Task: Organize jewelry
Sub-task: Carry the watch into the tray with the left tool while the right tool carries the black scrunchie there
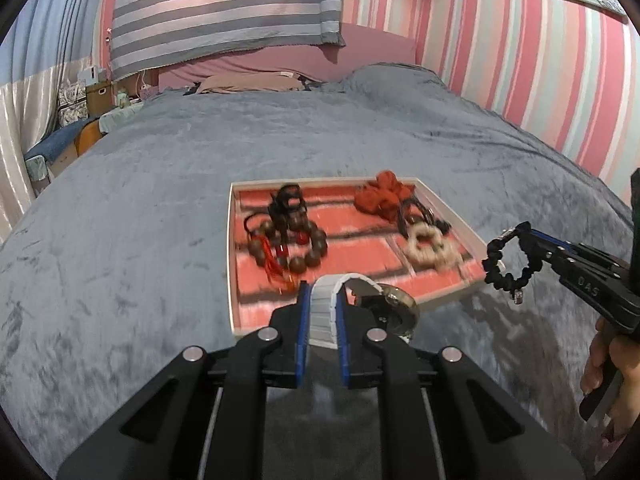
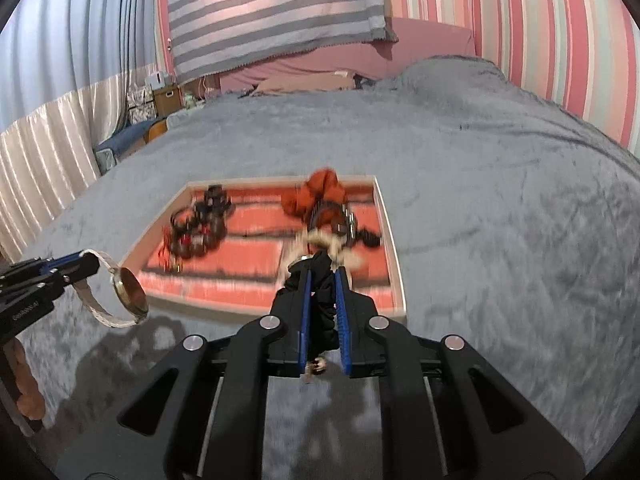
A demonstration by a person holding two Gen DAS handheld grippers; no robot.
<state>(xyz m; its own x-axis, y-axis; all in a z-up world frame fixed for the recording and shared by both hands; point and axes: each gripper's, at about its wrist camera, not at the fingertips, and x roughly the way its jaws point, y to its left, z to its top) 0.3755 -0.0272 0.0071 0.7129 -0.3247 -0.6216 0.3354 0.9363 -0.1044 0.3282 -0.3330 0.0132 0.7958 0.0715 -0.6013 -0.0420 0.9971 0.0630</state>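
The room is evenly and moderately lit, with a pinkish cast on the striped wall (image 1: 540, 80) and no harsh glare. Soft shadows of the two tools fall on the grey bedspread (image 2: 500, 200) near the camera, darkest in the right wrist view at the near left. Both pictures bend strongly toward their edges, with black corners around the round fisheye field. Motion blur smears the tray (image 1: 444, 200) and its contents, more so in the right wrist view, where the red lining streaks sideways. The left hand-held gripper (image 1: 322, 300) and right hand-held gripper (image 2: 323, 300) stay fairly sharp in their own views.
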